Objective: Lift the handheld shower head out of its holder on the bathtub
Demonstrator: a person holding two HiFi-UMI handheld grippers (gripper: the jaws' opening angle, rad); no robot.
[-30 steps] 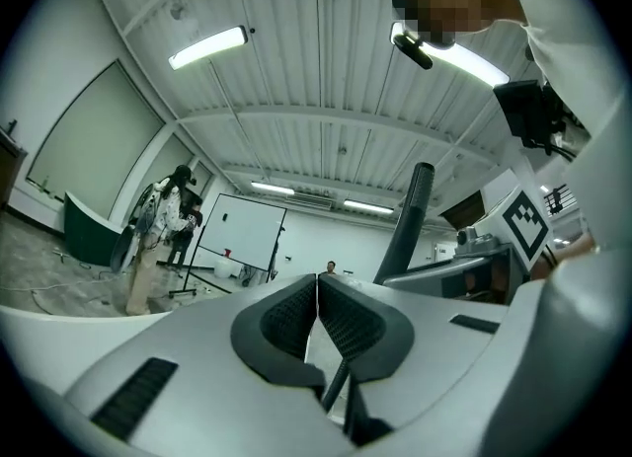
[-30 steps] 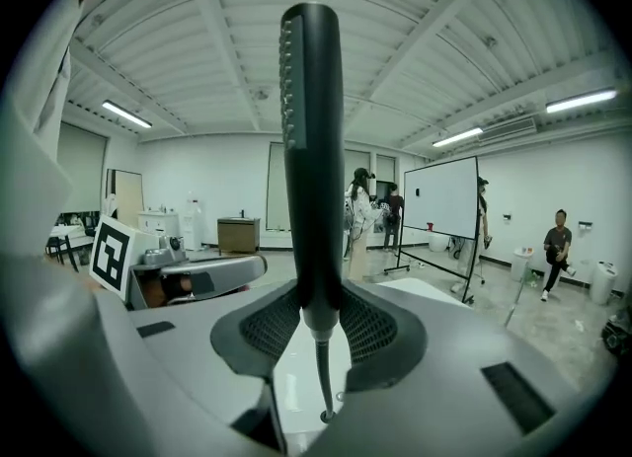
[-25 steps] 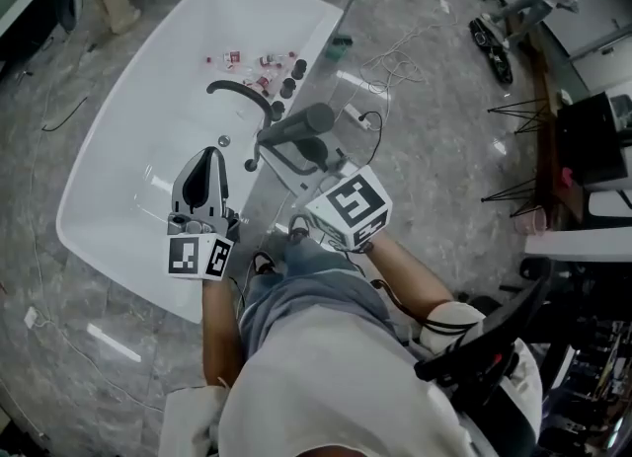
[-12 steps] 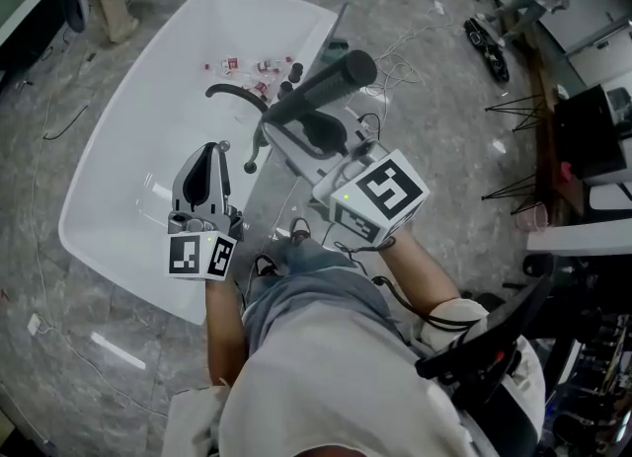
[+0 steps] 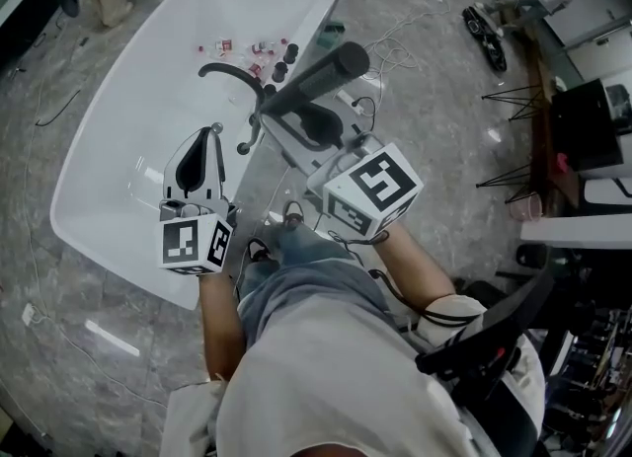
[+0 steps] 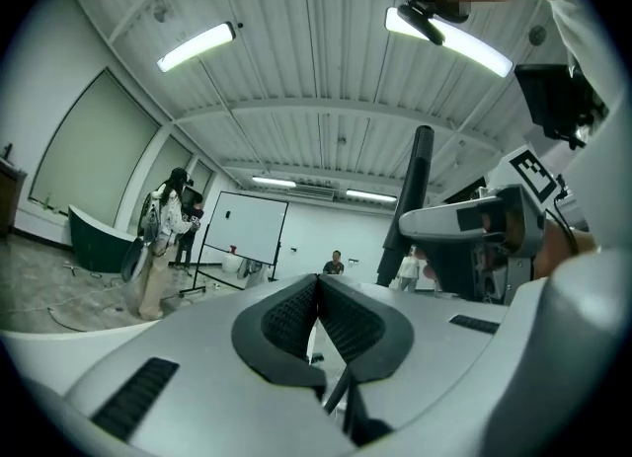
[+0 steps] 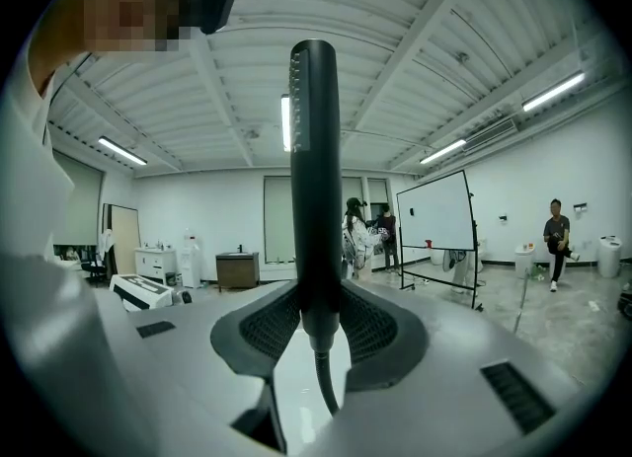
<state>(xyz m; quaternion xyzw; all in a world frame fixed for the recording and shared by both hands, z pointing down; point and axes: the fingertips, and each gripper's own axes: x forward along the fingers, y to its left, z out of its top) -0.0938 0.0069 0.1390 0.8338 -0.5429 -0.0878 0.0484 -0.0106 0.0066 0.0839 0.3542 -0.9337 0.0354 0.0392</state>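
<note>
The handheld shower head (image 5: 318, 78) is a dark grey stick, raised above the right rim of the white bathtub (image 5: 118, 119). My right gripper (image 5: 299, 117) is shut on its lower end. In the right gripper view the shower head (image 7: 315, 169) stands upright between the ribbed pads (image 7: 272, 327), and its hose (image 7: 322, 378) hangs below. My left gripper (image 5: 208, 136) hovers over the tub's near part, shut with nothing in it; in its own view its tips (image 6: 318, 282) touch and the shower head (image 6: 415, 184) shows at right. The holder is hidden behind the right gripper.
A black curved faucet (image 5: 230, 74) and dark knobs (image 5: 284, 56) sit on the tub's right rim. Small red and white items (image 5: 242, 48) lie in the tub's far end. Cables (image 5: 395, 50) trail on the marble floor. People and a whiteboard (image 7: 434, 213) stand far off.
My right gripper has risen with the shower head, which now stands higher and closer to the head camera. The left gripper has drifted slightly up and left, still shut.
</note>
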